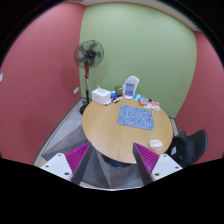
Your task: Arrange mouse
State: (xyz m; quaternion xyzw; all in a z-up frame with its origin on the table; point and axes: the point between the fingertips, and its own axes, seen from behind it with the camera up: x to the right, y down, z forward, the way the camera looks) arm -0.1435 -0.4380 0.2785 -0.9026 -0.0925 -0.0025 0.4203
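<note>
The claw (112, 163) is wide open and holds nothing; its two fingers with pink pads (77, 156) stick out at the near edge of a round wooden surface (105, 130). A blue patterned mat (135, 118) lies flat on the surface, beyond the fingers and a bit toward the right one. Close to the right finger, near the edge of the surface, sits a small white thing with red on it (155, 143); it may be the mouse, but it is too small to be sure. At the far side of the surface stand a white box (101, 95), a white jug-like thing with a blue spot (130, 87), and some small mixed items (150, 101) beside it. Any writing on them is too tiny to read. A black standing fan (91, 54) stands on the floor behind the surface, by the place where a pink wall (40, 60) meets a green wall (150, 45). A dark chair (190, 145) sits at the right side of the surface.
</note>
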